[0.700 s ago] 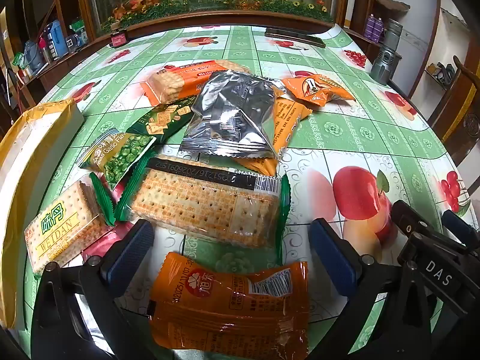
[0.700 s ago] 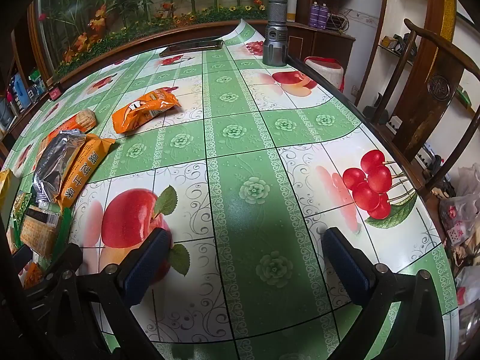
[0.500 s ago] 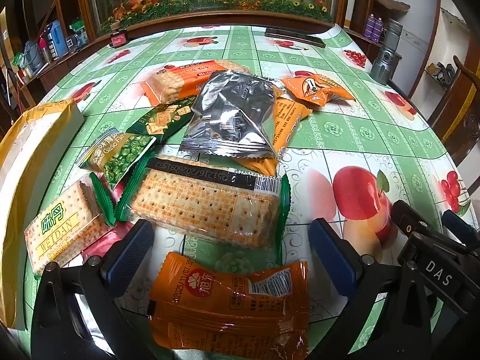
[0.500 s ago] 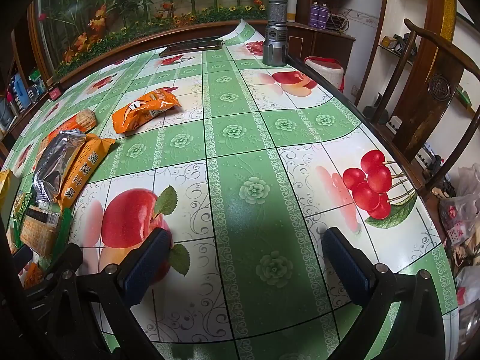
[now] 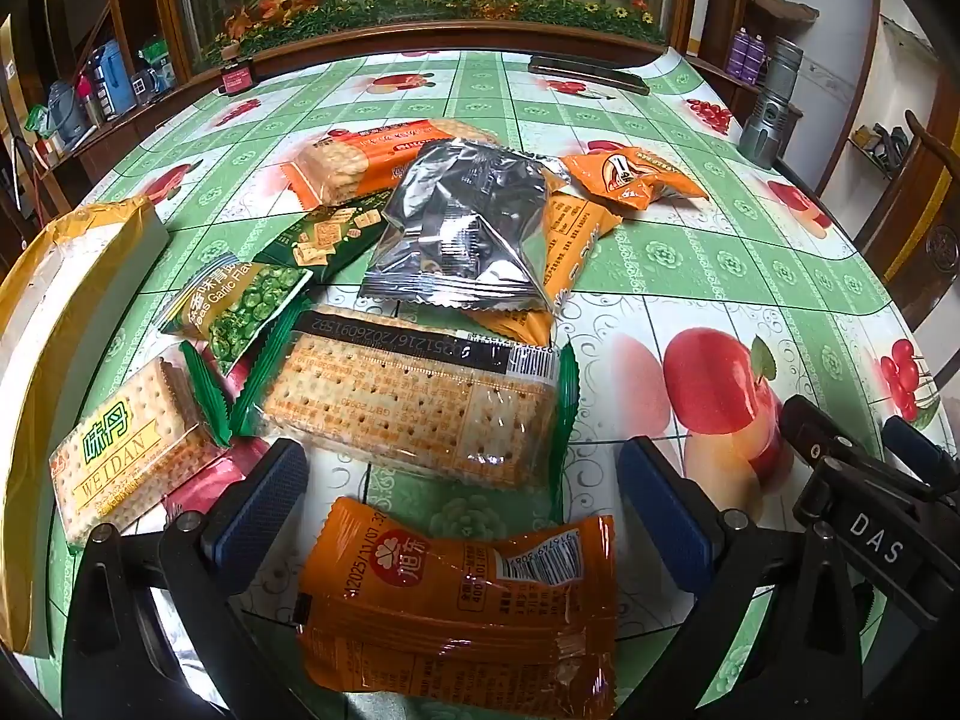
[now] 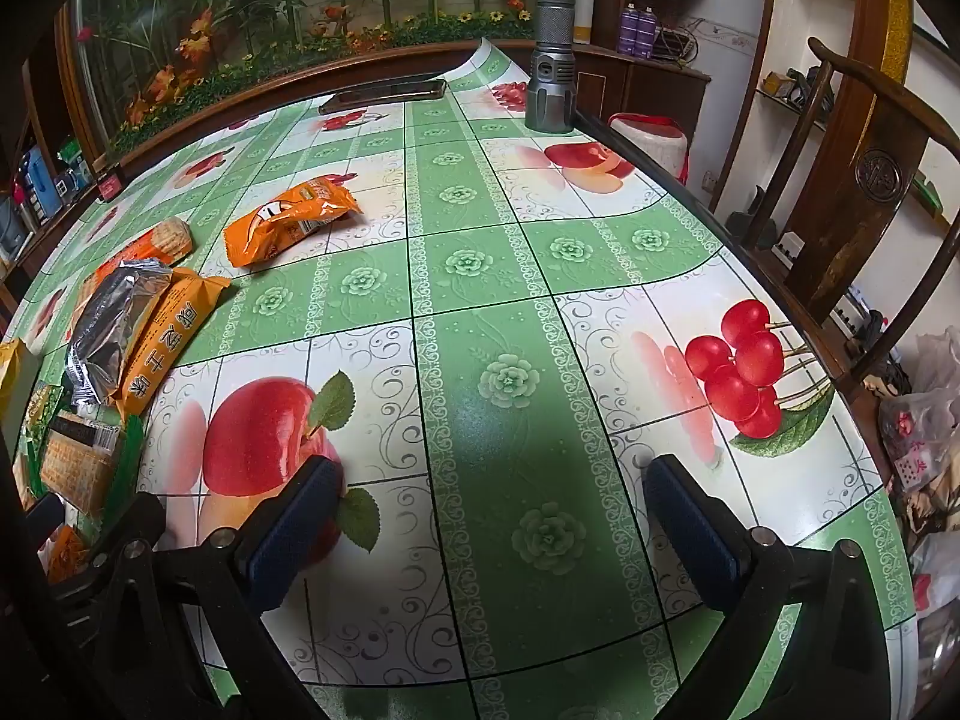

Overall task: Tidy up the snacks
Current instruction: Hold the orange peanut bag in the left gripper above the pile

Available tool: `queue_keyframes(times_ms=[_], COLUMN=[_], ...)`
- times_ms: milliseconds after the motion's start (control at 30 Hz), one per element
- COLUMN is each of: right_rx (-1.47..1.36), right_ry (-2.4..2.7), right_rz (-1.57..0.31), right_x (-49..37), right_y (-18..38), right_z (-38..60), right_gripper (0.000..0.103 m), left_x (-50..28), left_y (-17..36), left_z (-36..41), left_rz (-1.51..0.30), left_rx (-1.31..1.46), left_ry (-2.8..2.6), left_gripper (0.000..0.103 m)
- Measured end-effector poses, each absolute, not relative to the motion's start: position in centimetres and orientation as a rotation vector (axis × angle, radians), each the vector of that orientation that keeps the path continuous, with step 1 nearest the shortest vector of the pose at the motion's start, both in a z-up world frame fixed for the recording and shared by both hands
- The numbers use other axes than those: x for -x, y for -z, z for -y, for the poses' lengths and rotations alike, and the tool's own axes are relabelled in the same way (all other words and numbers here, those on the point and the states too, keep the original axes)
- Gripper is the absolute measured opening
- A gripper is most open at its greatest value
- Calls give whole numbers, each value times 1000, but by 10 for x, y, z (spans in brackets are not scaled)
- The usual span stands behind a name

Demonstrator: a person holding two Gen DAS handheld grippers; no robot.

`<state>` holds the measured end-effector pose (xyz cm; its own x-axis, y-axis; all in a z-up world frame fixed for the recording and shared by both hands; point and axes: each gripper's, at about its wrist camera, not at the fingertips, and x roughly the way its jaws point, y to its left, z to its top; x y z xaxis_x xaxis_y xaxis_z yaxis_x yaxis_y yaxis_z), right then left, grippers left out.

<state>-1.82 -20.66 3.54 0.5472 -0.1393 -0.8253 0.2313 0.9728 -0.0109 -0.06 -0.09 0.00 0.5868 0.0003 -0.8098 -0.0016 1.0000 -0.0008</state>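
Snack packs lie in a heap on the green fruit-print tablecloth (image 5: 690, 252). My left gripper (image 5: 462, 480) hangs open above them, its blue pads apart; an orange packet (image 5: 462, 606) lies under it and a long cracker pack (image 5: 414, 402) just beyond. Farther off are a silver bag (image 5: 468, 228), a green peas bag (image 5: 240, 306), a Weidan cracker pack (image 5: 126, 450) and an orange cracker pack (image 5: 366, 162). My right gripper (image 6: 492, 516) is open over bare cloth, with nothing between its fingers. An orange bag (image 6: 288, 222) lies apart from the heap.
A large yellow-taped box (image 5: 66, 324) stands at the left edge. A grey metal flashlight (image 6: 552, 54) stands upright at the far right corner, and a dark phone (image 6: 384, 96) lies at the far edge. A wooden chair (image 6: 864, 198) is beside the table's right side.
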Motion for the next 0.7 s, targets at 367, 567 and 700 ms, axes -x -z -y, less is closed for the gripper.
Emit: queue_keyframes(times_ms=[367, 567, 700], right_rx=[-103, -103, -110], right_ry=[220, 220, 227], right_rz=[-968, -968, -967], right_x=[18, 18, 18], right_y=[-35, -35, -35], right_z=[207, 206, 205], right_gripper=[103, 103, 103], left_x=[1, 2, 6], left_y=[0, 0, 0], left_z=[1, 1, 3], left_rz=[-944, -943, -952], left_rx=[2, 11, 21], left_ry=[-1, -16, -34], left_gripper=[103, 103, 103])
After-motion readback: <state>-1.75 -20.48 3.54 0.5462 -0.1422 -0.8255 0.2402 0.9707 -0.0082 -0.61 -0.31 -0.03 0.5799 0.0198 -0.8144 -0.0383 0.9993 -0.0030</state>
